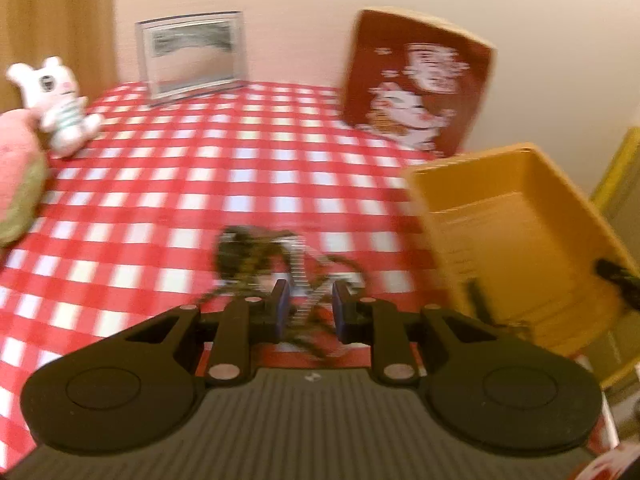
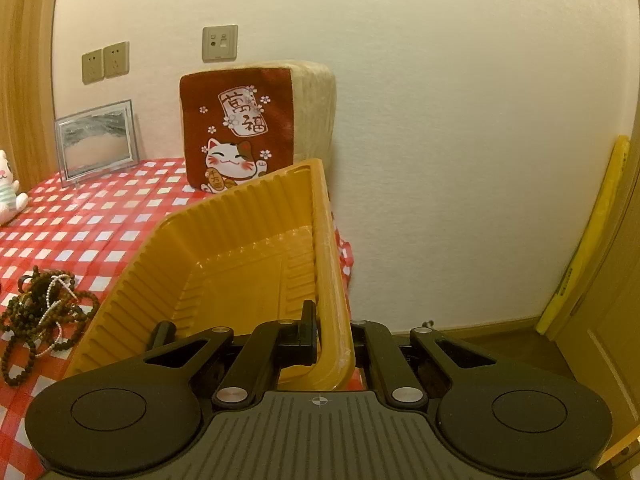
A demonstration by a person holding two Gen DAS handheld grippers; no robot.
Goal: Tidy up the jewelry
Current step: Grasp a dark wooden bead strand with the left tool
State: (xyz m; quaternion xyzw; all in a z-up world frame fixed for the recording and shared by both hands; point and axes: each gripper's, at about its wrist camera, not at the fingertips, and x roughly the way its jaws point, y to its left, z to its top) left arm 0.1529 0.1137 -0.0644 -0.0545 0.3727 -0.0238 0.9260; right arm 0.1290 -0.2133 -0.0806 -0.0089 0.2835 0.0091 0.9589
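- Left wrist view: your left hand-held gripper (image 1: 308,306) hangs over the jewelry (image 1: 256,264), a tangle of dark bead strings and a pale chain on the checked worktop (image 1: 200,168). Frame is motion-blurred.
- Its jaws stand slightly apart with nothing pinched; strands lie between and under the fingertips (image 1: 282,300), but the pads do not press on them.
- Right wrist view: your right hand-held gripper (image 2: 330,332) is clenched on the rim of the orange tray (image 2: 224,240), holding it tipped up at the worktop's right edge. The tray looks bare inside.
- Jewelry (image 2: 44,312) lies just left of the tray, near but not touching as far as can be told.
- Judged step: picking the tangle up to drop it in the tray.
- Advice: settle the left hand before closing; the blur suggests you are not yet steady.
- Aim for the thick knot of beads, not a single loose strand; a lone strand would likely drag the rest and slip.
- Widen the jaws first; the present gap looks too narrow for the knot.
- Keep the tray's open side towards the pile and low, so the carry is short.
- Risk: trailing loops may catch on the tray rim.
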